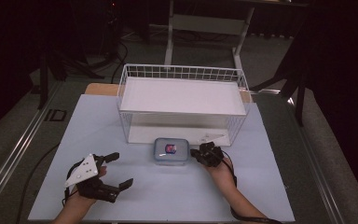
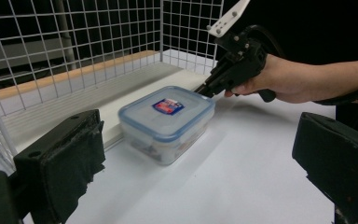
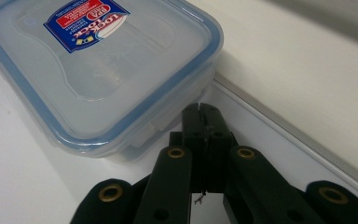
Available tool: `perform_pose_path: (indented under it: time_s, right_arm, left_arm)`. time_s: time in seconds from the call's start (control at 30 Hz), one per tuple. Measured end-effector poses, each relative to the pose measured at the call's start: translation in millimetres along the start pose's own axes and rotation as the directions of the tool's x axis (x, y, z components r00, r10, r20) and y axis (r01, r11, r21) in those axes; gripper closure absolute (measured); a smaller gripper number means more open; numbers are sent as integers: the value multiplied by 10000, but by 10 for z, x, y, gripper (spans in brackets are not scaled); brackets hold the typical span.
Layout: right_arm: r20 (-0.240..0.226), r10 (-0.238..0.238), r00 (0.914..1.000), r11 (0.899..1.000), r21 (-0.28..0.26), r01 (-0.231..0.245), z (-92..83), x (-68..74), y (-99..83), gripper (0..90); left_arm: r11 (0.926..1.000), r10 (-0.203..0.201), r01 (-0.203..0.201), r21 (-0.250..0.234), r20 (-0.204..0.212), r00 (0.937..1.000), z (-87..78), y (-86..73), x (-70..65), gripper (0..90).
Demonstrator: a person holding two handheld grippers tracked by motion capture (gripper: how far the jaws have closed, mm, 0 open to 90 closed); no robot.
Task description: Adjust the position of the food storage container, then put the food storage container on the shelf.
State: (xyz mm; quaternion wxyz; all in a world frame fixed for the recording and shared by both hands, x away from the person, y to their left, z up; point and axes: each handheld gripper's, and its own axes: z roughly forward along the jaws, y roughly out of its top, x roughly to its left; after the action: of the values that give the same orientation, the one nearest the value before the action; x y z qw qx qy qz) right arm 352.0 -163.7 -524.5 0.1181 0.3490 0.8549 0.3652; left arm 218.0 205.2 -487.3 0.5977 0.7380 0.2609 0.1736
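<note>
A pale white worktop point(image 1: 98, 140) carries two things. A white wire basket point(image 1: 182, 103) with a flat white shelf in it stands toward the far edge. Just in front of that basket, close to its near side, sits a clear lidded food container point(image 1: 170, 151) with a blue-rimmed lid and a red-and-blue label.

Clearance around the lidded container point(image 1: 170, 151)
Wire basket point(image 1: 182, 73) blocks directly behind; right hand-held gripper point(image 1: 200, 154) occupies one side; near surface point(image 1: 168, 196) lies open.
</note>
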Motion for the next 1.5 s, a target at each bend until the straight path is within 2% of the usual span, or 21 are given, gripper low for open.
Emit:
perform_pose_path:
  time_s: [0.1, 0.27, 0.33, 0.4, 0.67, 0.8, 0.9, 0.93, 1.0, 1.03, 1.1, 1.13, 1.2, 1.27, 1.3, 1.43, 1.5]
  right_arm:
    - [-75, -104, 9999, 9999, -5, 104, 63, 49, 52, 900]
    - [45, -178, 9998, 9997, -149, 178, 22, 46, 45, 900]
    - [117, -58, 9999, 9999, -162, 60, -18, 33, 32, 900]
    - [-28, 159, 9999, 9993, -326, -160, -34, 24, 12, 900]
    - [-268, 172, 9995, 9993, -335, -181, 48, 59, 41, 900]
    - [-186, 132, 9997, 9996, -263, -136, 79, 69, 47, 899]
    - [-11, 48, 10000, 9994, -352, -48, 41, 78, 41, 877]
    - [27, -100, 9999, 9976, -682, 102, -38, 82, 31, 849]
    - [74, -136, 9999, 9965, -819, 142, -87, 86, 28, 835]
    - [71, -196, 9998, 9942, -1053, 203, -194, 106, 21, 773]
    - [68, -202, 9998, 9935, -1116, 209, -248, 124, 17, 751]
    - [84, -319, 9995, 9916, -1250, 327, -302, 143, 8, 689]
    - [193, -413, 9990, 9894, -1383, 436, -393, 195, -6, 529]
    - [-3, -340, 9994, 9862, -1623, 335, -462, 220, -17, 369]
    - [-52, -392, 9992, 9843, -1726, 377, -511, 242, -25, 234]
    - [-113, -551, 9984, 9777, -2037, 516, -602, 281, -32, 139]
    - [-265, -638, 9976, 9750, -2149, 566, -655, 301, -26, 145]
  left_arm:
    - [10000, -26, 26, 60, 3, 10000, 9, -10, 2, 30]
    - [10000, -18, 18, 86, 35, 10000, 15, -14, -3, 30]
    - [9999, -47, 46, 104, 35, 10000, 19, -18, 3, 30]
    - [9999, -78, 77, 124, 36, 10000, 28, -20, 5, 30]
    - [9998, -151, 149, 137, 81, 9999, 36, -32, 11, 30]
    - [9998, -168, 167, 147, 88, 9998, 41, -40, 11, 30]
    - [9998, -148, 147, 138, 71, 9999, 42, -42, 12, 30]
    - [9998, -125, 125, 152, 14, 9999, 42, -43, 13, 30]
    - [9996, -266, 266, 71, 86, 9996, 45, -55, 26, 30]
    - [9993, -376, 376, 75, 45, 9993, 55, -63, 36, 30]
    - [9993, -343, 343, 113, 1, 9994, 62, -64, 37, 31]
    - [9992, -360, 359, 145, 33, 9993, 71, -62, 38, 30]
    - [9990, -333, 336, 301, -93, 9994, 93, -55, 34, 31]
    - [9965, -660, 656, 511, 74, 9978, 146, -24, 37, 30]
    - [9963, -673, 667, 547, 93, 9977, 157, -16, 37, 31]
    - [9923, -707, 691, 1030, 123, 9974, 246, 79, 34, 30]
    - [9880, -868, 833, 1303, 216, 9960, 308, 145, 54, 30]
